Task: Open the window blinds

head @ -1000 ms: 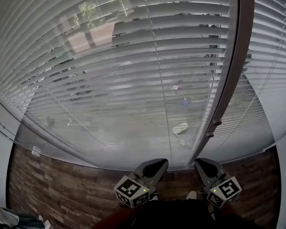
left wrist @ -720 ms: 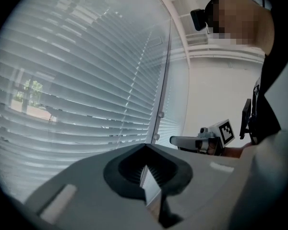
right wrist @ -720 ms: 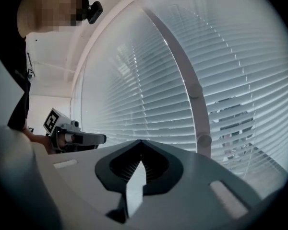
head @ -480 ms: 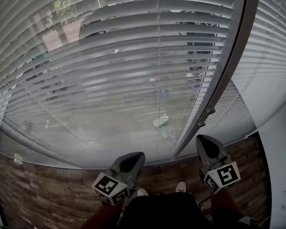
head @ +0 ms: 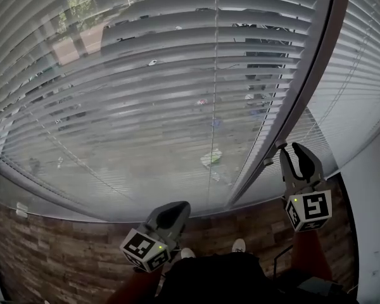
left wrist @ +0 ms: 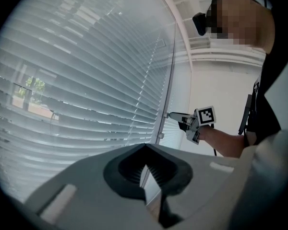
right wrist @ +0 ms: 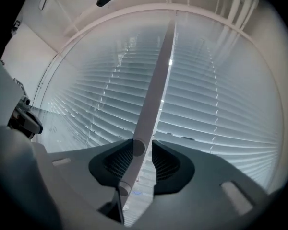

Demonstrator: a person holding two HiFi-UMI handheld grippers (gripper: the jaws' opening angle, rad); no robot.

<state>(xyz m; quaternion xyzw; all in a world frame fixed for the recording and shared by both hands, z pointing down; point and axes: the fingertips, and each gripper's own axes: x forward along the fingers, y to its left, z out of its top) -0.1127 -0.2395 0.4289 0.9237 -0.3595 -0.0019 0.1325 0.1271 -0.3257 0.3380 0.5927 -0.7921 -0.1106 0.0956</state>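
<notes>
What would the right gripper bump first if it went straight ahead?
Likely the knob on the window post. It appears between the jaws of the right gripper, which have just been opening and do not press on it. Depth is unclear.

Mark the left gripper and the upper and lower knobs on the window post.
left gripper (head: 176, 209), head view, midway between its closed fingertips
upper knob (head: 282, 145), head view, its rounded end
lower knob (head: 268, 163), head view, its rounded end
</notes>
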